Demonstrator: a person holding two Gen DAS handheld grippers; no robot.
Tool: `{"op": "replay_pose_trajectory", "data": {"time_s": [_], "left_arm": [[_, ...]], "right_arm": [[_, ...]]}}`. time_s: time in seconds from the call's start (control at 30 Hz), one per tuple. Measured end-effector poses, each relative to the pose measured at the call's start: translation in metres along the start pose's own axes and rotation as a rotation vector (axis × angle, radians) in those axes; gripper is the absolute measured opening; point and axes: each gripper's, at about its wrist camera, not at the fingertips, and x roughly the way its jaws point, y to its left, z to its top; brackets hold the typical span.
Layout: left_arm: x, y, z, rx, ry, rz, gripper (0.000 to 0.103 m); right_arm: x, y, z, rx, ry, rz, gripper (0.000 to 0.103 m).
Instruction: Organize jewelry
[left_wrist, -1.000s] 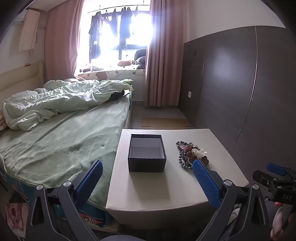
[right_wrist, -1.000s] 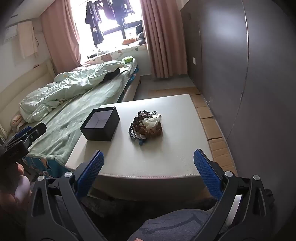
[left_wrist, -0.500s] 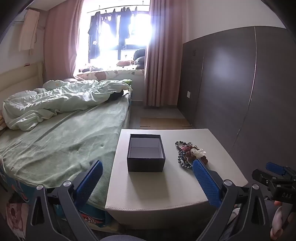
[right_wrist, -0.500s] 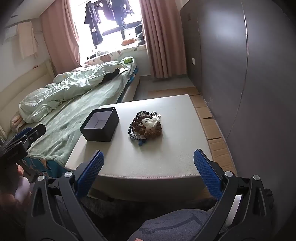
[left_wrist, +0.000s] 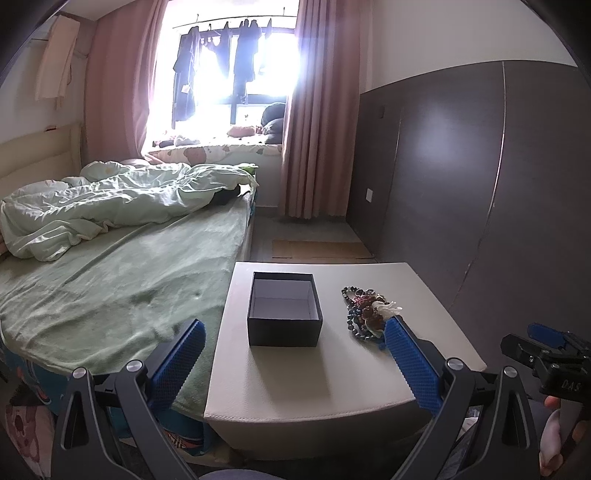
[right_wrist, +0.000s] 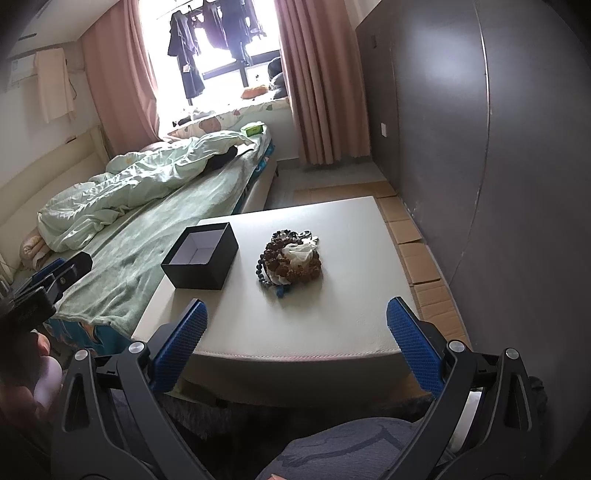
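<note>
Nothing was sorted yet: the tangled heap of beaded jewelry (right_wrist: 290, 260) lay beside the empty black square box (right_wrist: 201, 256), while the left gripper (left_wrist: 293, 356) and right gripper (right_wrist: 295, 343) stood spread wide, holding nothing.

Bright daylight poured through the window (left_wrist: 236, 85) at twelve o'clock, pink curtains (left_wrist: 317, 122) beside it; the bed (left_wrist: 110, 280) lay at nine, dark wall panels (left_wrist: 480, 177) at three.

Box (left_wrist: 284, 309) sits on the table (left_wrist: 303, 373), ahead between the left gripper (left_wrist: 293, 350) fingers. Bead pile (left_wrist: 365, 311) right of the box, apart from it, just beyond the right finger (left_wrist: 408, 360). Bed (left_wrist: 110, 288) flanks the table's left, past the left finger.
</note>
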Motion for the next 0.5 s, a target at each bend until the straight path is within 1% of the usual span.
{"op": "replay_pose_trajectory", "data": {"time_s": [0.5], "left_arm": [[-0.0030,-0.0029,-0.0015,0.012,-0.006,0.006,0.094]], "right_arm": [[-0.0050,0.0033,0.0000,-0.005,-0.012,0.008,0.097]]}}
